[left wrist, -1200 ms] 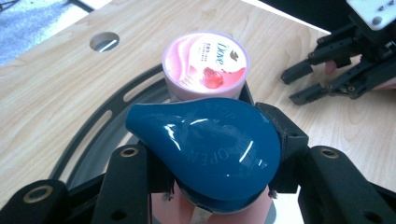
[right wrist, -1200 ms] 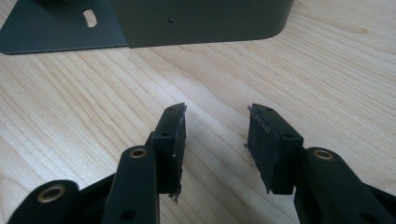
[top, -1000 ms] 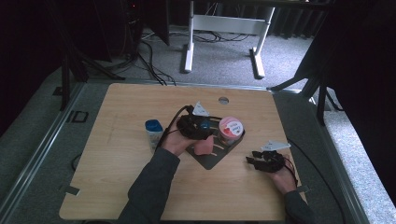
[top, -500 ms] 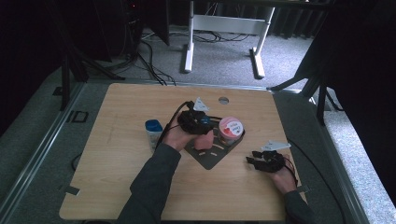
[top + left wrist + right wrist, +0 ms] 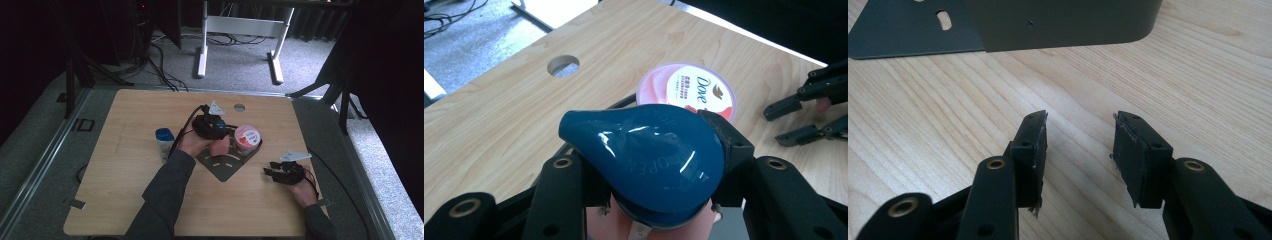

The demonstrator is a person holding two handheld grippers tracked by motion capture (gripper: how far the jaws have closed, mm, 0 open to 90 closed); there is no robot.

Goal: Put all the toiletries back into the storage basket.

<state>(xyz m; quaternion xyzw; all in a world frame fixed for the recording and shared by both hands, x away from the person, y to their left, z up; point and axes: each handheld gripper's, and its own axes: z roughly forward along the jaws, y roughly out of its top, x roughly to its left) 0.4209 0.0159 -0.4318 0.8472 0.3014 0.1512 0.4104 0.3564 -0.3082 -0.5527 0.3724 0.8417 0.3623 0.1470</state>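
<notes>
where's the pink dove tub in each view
High view: the pink Dove tub stands right of centre on the dark metal plate, just right of the left gripper.
Left gripper view: upper centre-right, behind the blue cap in the jaws.
Right gripper view: not in it.
Shared landmark: the dark metal plate.

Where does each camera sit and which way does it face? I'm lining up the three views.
High view: above the person's side, looking forward and down on the table; both forearms enter from below.
Left gripper view: on the left gripper, along its fingers clamping the blue-capped bottle.
Right gripper view: on the right gripper, low over wood, fingers apart.
Shared: high and left gripper views show the pink tub.
</notes>
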